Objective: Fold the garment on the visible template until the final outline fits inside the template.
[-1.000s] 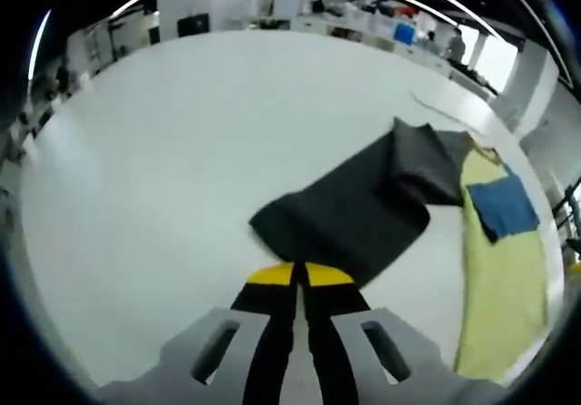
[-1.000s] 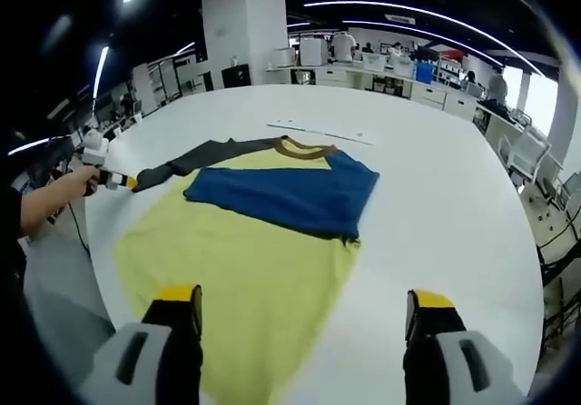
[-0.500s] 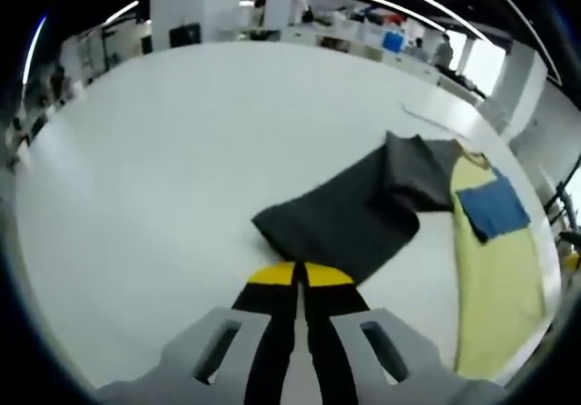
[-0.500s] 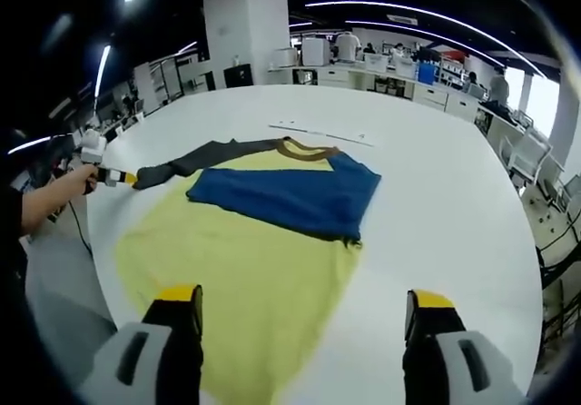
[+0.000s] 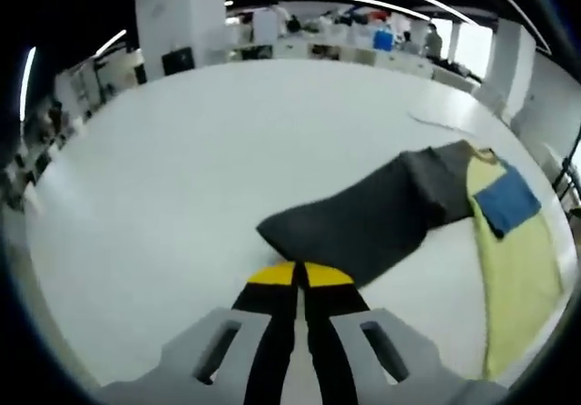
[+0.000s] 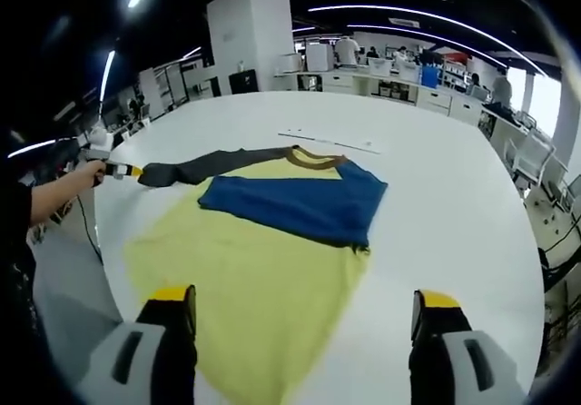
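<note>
My left hand-held gripper (image 5: 300, 276) is clenched on the cuff of the dark grey sleeve (image 5: 368, 223), which is drawn out flat across the white tabletop (image 5: 182, 169) away from the yellow shirt (image 6: 245, 278). My right hand-held gripper (image 6: 304, 305) hangs released, jaws spread wide, above the shirt's hem. The blue sleeve (image 6: 290, 201) lies folded across the chest, below the brown collar (image 6: 313, 158).

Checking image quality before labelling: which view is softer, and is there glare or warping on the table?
Left gripper view: soft throughout, dark sleeve edges smeared, left gripper fairly crisp. Right gripper view: sharper, garment colours clear. Both: fisheye bends the white table edge; even ceiling strip light, weak shadows, no strong glare.
</note>
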Tool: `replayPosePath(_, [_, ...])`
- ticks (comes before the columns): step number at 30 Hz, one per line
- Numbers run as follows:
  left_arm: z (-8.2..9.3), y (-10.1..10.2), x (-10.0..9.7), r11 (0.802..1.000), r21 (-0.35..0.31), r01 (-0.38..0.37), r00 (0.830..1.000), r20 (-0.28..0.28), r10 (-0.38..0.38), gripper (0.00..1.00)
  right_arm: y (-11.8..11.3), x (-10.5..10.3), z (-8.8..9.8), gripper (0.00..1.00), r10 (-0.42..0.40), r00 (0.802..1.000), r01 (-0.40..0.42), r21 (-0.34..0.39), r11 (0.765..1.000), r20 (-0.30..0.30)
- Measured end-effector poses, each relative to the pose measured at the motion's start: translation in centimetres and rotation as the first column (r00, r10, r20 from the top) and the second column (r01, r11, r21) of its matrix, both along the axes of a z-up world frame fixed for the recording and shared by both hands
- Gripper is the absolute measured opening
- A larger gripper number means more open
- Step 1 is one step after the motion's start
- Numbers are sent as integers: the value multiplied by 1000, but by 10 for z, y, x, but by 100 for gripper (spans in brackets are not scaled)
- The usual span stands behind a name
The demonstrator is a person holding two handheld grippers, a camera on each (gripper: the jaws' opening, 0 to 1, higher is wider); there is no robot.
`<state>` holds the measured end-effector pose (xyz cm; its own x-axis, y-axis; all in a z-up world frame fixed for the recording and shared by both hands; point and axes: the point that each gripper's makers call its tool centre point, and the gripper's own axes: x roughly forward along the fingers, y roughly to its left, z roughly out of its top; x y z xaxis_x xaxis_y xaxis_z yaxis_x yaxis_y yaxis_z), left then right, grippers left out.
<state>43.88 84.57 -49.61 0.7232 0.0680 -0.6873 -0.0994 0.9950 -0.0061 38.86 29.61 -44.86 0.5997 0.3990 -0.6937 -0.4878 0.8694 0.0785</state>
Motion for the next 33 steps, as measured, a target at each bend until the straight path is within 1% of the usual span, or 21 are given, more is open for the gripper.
replayPosePath(2, [-4, 6, 0, 1000, -11, -14, 1000, -6, 13, 0, 2, -3, 2, 99, 12, 1000, -12, -5, 1000, -2])
replayPosePath(5, [-6, 13, 1, 1000, 1, -16, 1000, -6, 16, 0, 4, -5, 5, 99, 19, 1000, -19, -2, 1000, -3])
replayPosePath(8, [-9, 15, 5, 999, -26, -23, 1000, -6, 23, 0, 6, -7, 7, 99, 25, 1000, -25, 7, 1000, -7])
replayPosePath(10, [-10, 17, 8, 1000, -6, -14, 1000, -12, 14, 0, 7, -8, 8, 99, 25, 1000, -25, 14, 1000, -6])
replayPosePath(11, [-9, 16, 11, 1000, 7, 2, 1000, -9, -2, 0, 7, -8, 9, 99, 23, 1000, -23, 15, 1000, -6])
replayPosePath(13, [-10, 17, 15, 1000, 12, 17, 1000, -15, -17, 0, 6, -9, 9, 99, 18, 1000, -18, 17, 1000, -9])
replayPosePath(19, [-16, 28, 22, 999, 35, 16, 999, -38, -15, 0, 2, -9, 10, 99, 1, 1000, -1, 18, 1000, -9])
replayPosePath(21, [-17, 30, 24, 999, 43, 29, 999, -47, -27, 0, 1, -9, 10, 99, -4, 1000, 4, 19, 1000, -11])
replayPosePath(23, [-20, 33, 24, 998, 51, 23, 998, -62, -20, 0, 0, -9, 10, 99, -9, 1000, 9, 18, 1000, -13])
replayPosePath(24, [-21, 35, 23, 998, 56, 6, 997, -73, -2, 0, -1, -8, 10, 99, -14, 1000, 14, 15, 1000, -12])
replayPosePath(26, [-22, 35, 22, 999, 48, -8, 997, -71, 12, 0, -1, -8, 10, 99, -18, 1000, 18, 16, 1000, -10])
replayPosePath(33, [-25, 33, 21, 997, 79, 21, 997, -81, -14, 0, -1, -7, 12, 99, -21, 1000, 21, 13, 1000, -10])
